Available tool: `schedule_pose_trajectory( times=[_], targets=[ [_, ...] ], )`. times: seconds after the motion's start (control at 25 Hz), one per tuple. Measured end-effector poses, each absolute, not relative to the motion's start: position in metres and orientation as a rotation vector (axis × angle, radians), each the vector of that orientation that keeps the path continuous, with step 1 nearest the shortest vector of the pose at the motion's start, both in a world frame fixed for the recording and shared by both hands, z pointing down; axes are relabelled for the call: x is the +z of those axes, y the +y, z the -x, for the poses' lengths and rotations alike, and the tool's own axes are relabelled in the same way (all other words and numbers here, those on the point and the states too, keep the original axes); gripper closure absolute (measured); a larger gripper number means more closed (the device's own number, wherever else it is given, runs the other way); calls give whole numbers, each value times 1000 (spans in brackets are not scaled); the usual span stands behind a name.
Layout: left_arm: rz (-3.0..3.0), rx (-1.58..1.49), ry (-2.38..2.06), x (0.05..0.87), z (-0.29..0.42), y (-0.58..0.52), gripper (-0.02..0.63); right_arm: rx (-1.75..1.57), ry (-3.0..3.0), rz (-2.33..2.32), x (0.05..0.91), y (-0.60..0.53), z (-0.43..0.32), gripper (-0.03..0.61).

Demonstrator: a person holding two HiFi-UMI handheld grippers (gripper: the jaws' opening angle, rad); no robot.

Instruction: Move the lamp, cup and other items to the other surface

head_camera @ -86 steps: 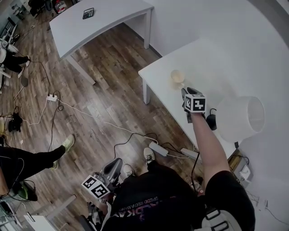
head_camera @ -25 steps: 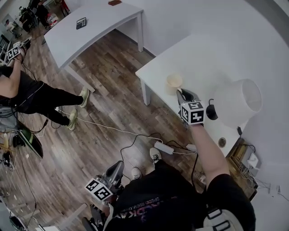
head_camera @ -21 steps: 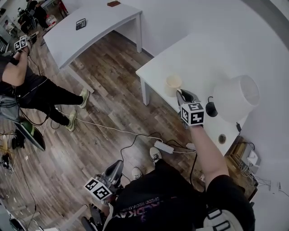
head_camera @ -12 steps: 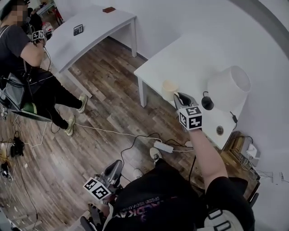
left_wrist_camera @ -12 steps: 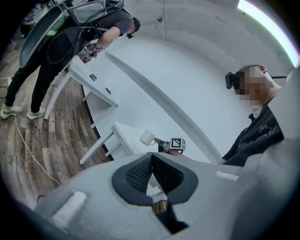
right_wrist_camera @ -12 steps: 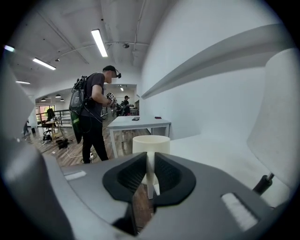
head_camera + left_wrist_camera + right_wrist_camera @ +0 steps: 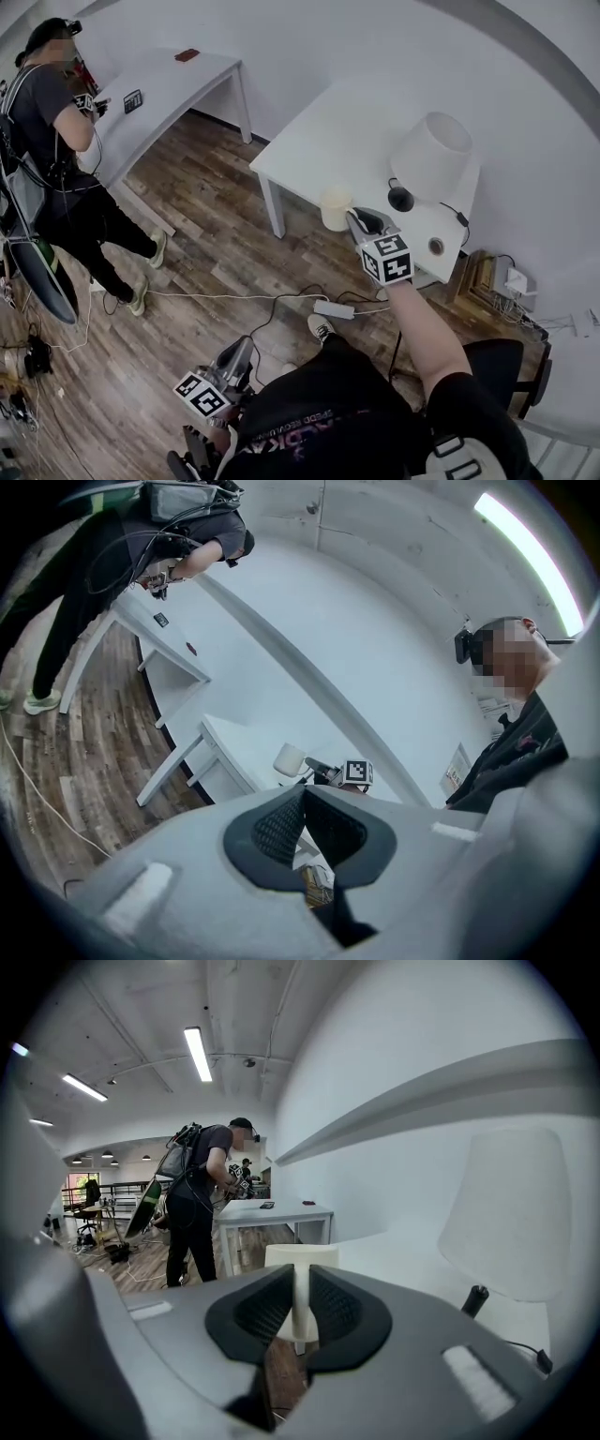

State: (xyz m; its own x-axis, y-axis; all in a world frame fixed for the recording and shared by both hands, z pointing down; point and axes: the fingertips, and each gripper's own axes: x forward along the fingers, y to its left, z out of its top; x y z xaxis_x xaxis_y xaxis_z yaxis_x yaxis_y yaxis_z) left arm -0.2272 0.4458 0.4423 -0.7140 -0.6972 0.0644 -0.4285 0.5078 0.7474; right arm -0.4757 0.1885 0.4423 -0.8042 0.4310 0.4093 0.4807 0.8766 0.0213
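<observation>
Cup (image 7: 335,208) hung clamped in my right tongs (image 7: 356,219), just past the tabletop (image 7: 323,131) edge and over the floor. My left tongs (image 7: 302,803) were closed on nothing. With so narrow a pinch, a swing could have let the cup slip and drop.

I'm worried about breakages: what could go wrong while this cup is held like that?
1. The cream cup, pinched in the right hand-held gripper, hangs over the wooden floor, clear of the white table. A slip would likely drop it.
2. A white power strip and cables lie by the carrier's feet, a possible trip hazard.
</observation>
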Motion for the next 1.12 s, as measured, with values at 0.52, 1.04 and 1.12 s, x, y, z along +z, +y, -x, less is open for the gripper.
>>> schedule_pose_trajectory(
  times=[0.52, 1.04, 1.12],
  targets=[
    [-1077, -993, -2290, 451, 201, 436, 615, -116, -2665, 554, 452, 160, 397, 525],
    [-1266, -902, -2118, 455, 174, 412, 615, -52, -2726, 284, 446, 96, 315, 525],
    [-1303, -882, -2086, 455, 172, 403, 615, -42, -2722, 236, 447, 83, 298, 526]
  ],
)
